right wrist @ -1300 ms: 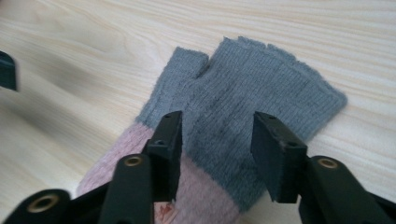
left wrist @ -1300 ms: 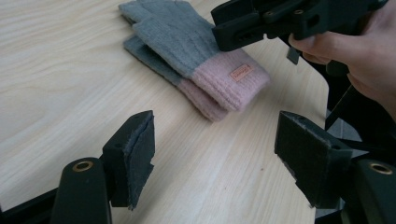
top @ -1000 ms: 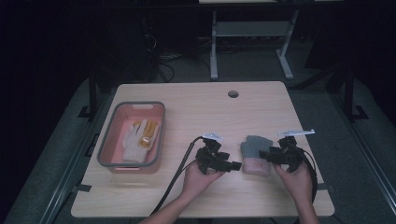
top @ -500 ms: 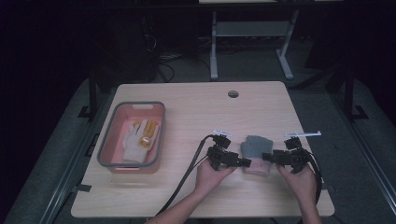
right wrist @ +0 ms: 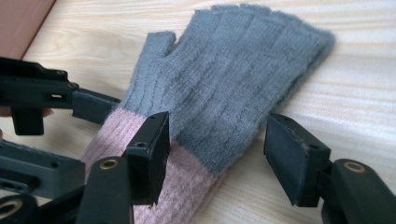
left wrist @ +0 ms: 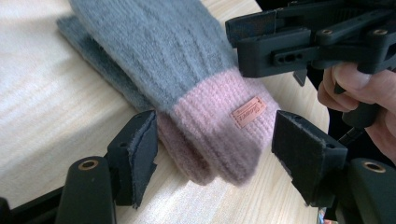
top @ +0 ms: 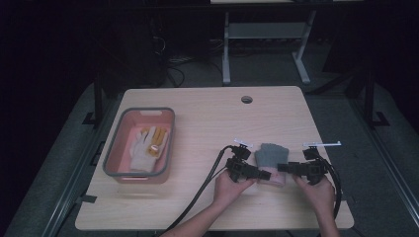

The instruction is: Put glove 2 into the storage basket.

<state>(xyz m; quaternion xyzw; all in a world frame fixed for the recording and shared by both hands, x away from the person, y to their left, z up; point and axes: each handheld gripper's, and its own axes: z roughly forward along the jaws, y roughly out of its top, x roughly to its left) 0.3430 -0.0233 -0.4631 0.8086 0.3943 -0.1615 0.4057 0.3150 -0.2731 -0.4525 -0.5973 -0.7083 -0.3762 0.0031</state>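
Observation:
A grey fingerless knit glove (top: 271, 157) with a pink cuff lies flat on the wooden table (top: 207, 123), cuff toward the person. My left gripper (top: 262, 174) comes at the cuff from the left. Its jaws (left wrist: 215, 140) straddle the pink cuff (left wrist: 219, 135) and have just been closing, with a gap still at the right pad (left wrist: 303, 158). My right gripper (top: 282, 168) reaches in from the right. Its jaws (right wrist: 217, 140) have also just been closing and stand apart over the glove's edge (right wrist: 224, 126), where grey meets pink. One jaw is above the knit, the other above bare wood.
A pink bin with a grey rim (top: 113, 148) stands at the left and holds a white-and-yellow glove (top: 148, 145). A cable hole (top: 246, 99) sits near the table's far edge. Cables trail from both grippers toward the front edge.
My left gripper has slid right and down to the glove's cuff. The right gripper has barely shifted. The glove lies where it was.

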